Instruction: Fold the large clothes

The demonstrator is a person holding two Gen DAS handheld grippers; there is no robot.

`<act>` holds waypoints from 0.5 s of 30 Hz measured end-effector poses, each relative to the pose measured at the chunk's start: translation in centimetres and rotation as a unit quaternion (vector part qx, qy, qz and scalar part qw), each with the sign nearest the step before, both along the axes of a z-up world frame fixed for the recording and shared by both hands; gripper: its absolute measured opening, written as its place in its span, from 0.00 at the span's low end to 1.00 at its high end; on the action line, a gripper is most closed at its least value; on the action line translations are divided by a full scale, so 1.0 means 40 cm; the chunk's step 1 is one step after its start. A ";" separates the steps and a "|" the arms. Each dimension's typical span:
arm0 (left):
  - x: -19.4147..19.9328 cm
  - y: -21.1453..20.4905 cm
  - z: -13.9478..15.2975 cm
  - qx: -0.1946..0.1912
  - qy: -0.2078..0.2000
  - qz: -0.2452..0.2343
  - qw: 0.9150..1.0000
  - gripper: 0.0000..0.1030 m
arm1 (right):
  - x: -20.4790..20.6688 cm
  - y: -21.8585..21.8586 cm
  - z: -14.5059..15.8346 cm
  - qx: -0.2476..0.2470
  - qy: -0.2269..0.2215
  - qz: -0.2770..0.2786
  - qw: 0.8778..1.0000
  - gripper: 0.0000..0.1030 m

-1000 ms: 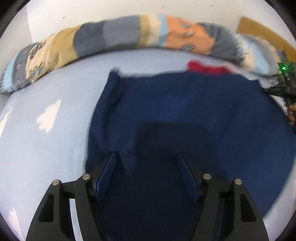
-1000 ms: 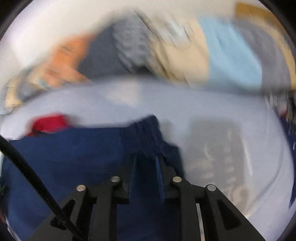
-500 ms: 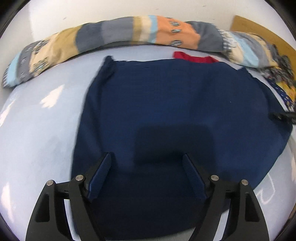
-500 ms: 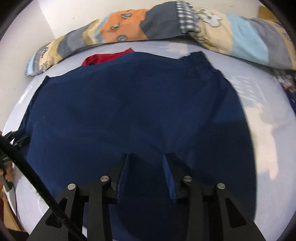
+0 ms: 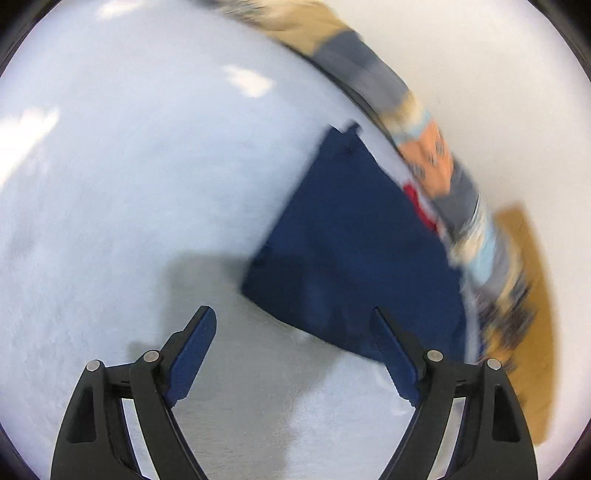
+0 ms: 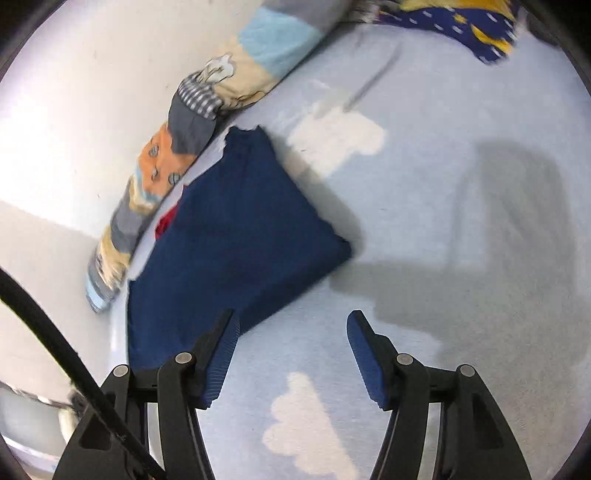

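Note:
A navy blue garment (image 5: 354, 258) lies flat on the pale blue bedsheet (image 5: 129, 184), with a red cloth (image 5: 417, 206) showing at its far edge. It also shows in the right wrist view (image 6: 236, 236). My left gripper (image 5: 293, 325) is open and empty above the sheet, just off the garment's near left corner. My right gripper (image 6: 293, 328) is open and empty above the sheet, beside the garment's near right corner. Neither gripper touches the garment.
A long patchwork bolster (image 5: 436, 147) lies along the wall behind the garment; it also shows in the right wrist view (image 6: 207, 110). A blue and yellow patterned cloth (image 6: 461, 18) lies at the far right. The sheet (image 6: 443, 221) has white cloud prints. A wooden board (image 5: 532, 295) stands at the bed's end.
Both grippers have pulled back and swung outward off the garment, left to its left corner, right to its right corner. The right gripper has opened wider. The garment lies still.

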State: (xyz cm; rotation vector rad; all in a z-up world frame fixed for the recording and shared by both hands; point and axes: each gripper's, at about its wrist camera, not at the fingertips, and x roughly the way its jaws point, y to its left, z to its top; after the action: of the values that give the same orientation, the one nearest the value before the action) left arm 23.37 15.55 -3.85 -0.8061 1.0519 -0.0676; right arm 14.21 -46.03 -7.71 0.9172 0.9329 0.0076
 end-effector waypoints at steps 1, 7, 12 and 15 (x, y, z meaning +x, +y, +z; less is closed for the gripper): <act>-0.001 0.032 -0.026 -0.041 0.010 0.012 0.999 0.82 | -0.002 -0.009 -0.009 0.014 -0.005 -0.003 1.000 0.64; 0.043 0.033 -0.100 -0.086 0.019 -0.006 0.996 0.82 | 0.061 -0.011 -0.086 0.068 -0.016 -0.011 0.997 0.64; 0.128 0.003 -0.119 -0.090 -0.004 -0.019 0.996 0.82 | 0.126 0.004 -0.118 0.077 -0.038 -0.009 0.996 0.63; 0.200 -0.012 -0.123 -0.099 -0.016 -0.018 0.995 0.82 | 0.172 0.010 -0.135 0.096 -0.060 -0.013 0.993 0.63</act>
State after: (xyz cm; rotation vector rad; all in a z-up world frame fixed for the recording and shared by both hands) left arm 31.38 15.07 -8.76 -0.9629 1.0403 -0.2181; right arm 21.10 -45.61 -13.12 1.0950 0.8181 0.1309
